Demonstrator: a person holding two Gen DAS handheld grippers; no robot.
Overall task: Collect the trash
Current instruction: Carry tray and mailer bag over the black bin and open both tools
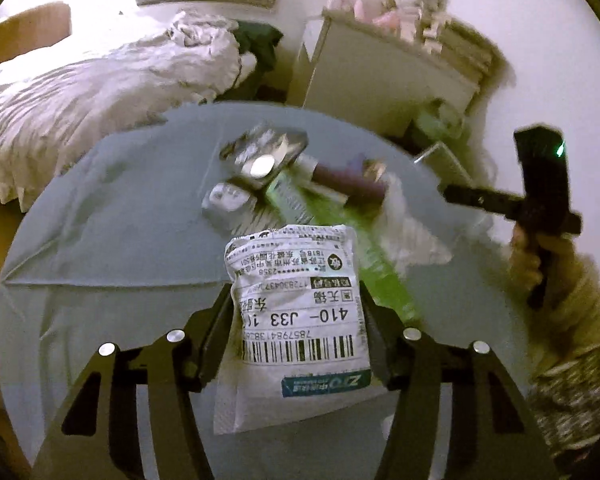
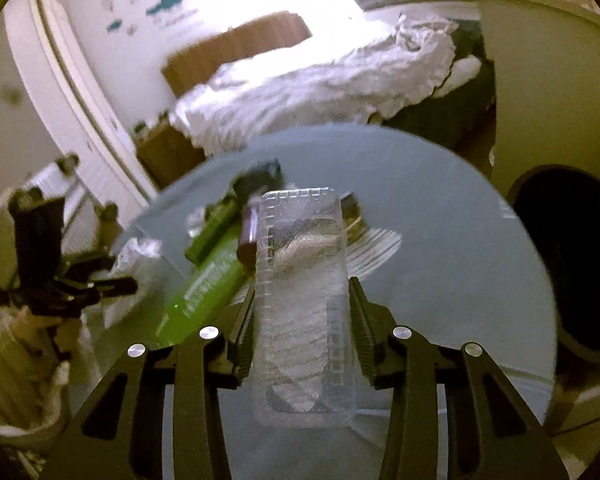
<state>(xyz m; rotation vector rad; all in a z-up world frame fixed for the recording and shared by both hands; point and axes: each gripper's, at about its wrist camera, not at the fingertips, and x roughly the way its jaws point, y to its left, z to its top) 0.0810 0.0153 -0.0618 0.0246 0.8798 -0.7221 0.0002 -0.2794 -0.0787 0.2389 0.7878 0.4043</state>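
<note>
Blurred clutter behind the courier bag.

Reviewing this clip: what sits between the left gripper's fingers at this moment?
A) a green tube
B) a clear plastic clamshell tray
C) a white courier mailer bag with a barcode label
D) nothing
C: in the left wrist view the left gripper has its fingers against both sides of the white courier mailer bag, barcode label showing; the clear plastic clamshell tray is in the right gripper instead.
</note>
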